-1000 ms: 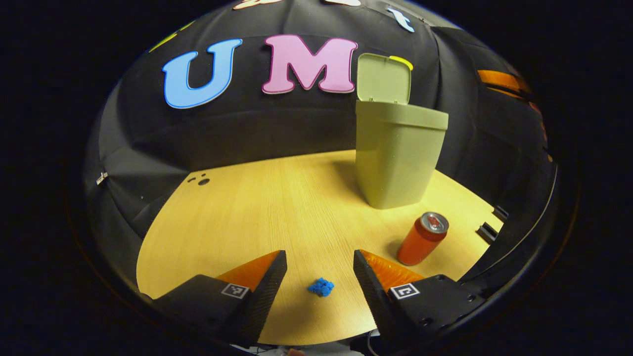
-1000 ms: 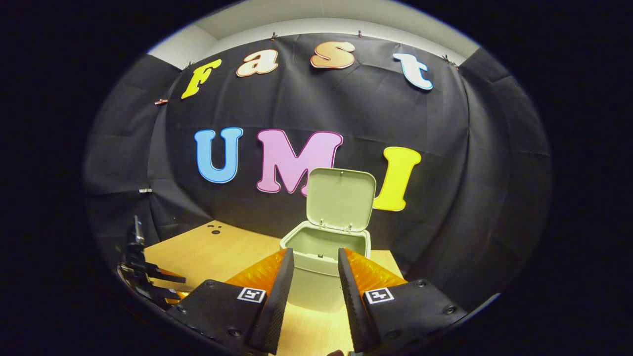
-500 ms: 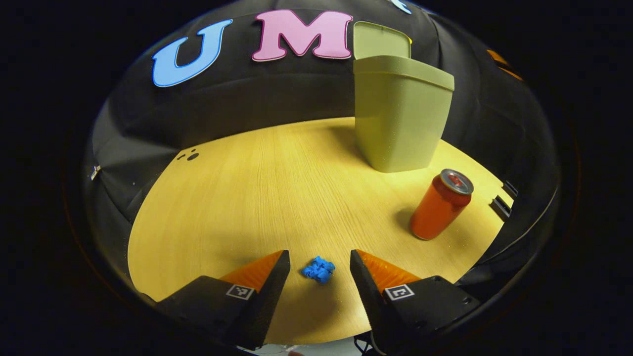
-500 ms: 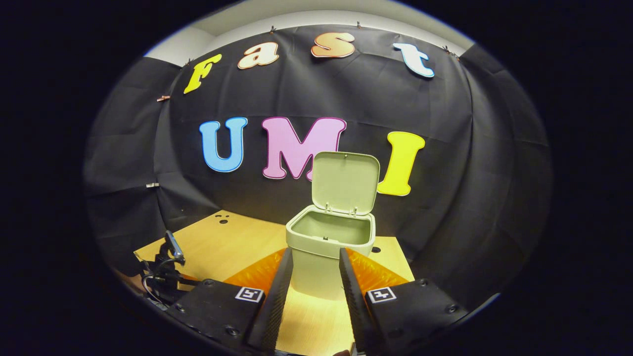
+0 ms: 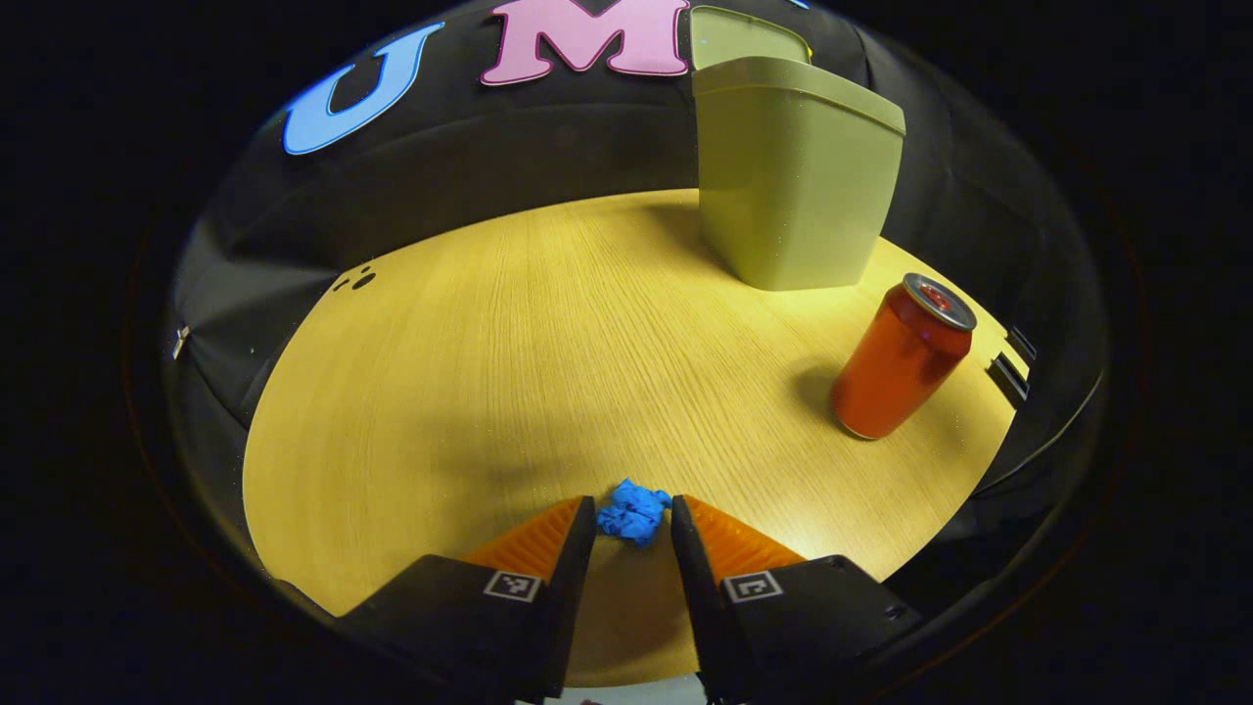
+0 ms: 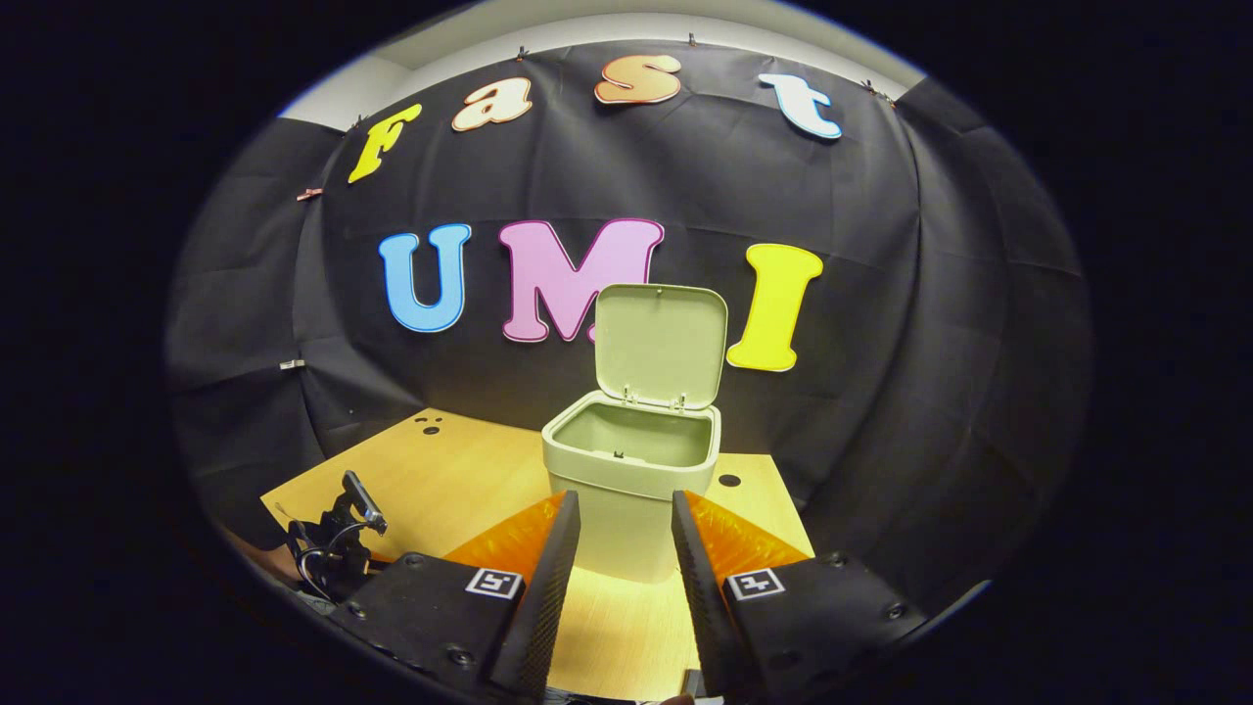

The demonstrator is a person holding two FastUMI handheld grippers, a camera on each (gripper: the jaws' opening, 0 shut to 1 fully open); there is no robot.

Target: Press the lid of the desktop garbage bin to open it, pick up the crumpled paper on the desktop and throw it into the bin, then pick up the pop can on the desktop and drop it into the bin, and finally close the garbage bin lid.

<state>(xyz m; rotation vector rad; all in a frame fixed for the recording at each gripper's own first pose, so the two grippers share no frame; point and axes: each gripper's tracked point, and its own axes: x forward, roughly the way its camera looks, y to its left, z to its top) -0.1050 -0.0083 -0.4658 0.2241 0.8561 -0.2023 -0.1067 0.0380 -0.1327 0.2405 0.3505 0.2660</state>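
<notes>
A small blue crumpled paper [image 5: 634, 511] lies on the wooden desktop [image 5: 489, 343] between the tips of my left gripper [image 5: 631, 504], whose fingers press on its two sides. The green bin [image 5: 793, 186] stands at the back right with its lid [image 5: 744, 34] up. An orange-red pop can [image 5: 901, 357] stands upright in front of the bin, to the right. In the right gripper view the bin [image 6: 587, 460] is seen from above, hollow inside, lid [image 6: 661, 343] upright. My right gripper [image 6: 625, 499] hovers open before it, holding nothing.
Small dark holes [image 5: 357, 282] mark the desktop's far left corner. Two black brackets [image 5: 1008, 367] sit on the right edge beyond the can. In the right gripper view the other gripper [image 6: 338, 548] is low at the left, near the desk's front edge.
My left gripper went down and forward to the paper and its fingers closed in on it. The right gripper drew back a little from the bin.
</notes>
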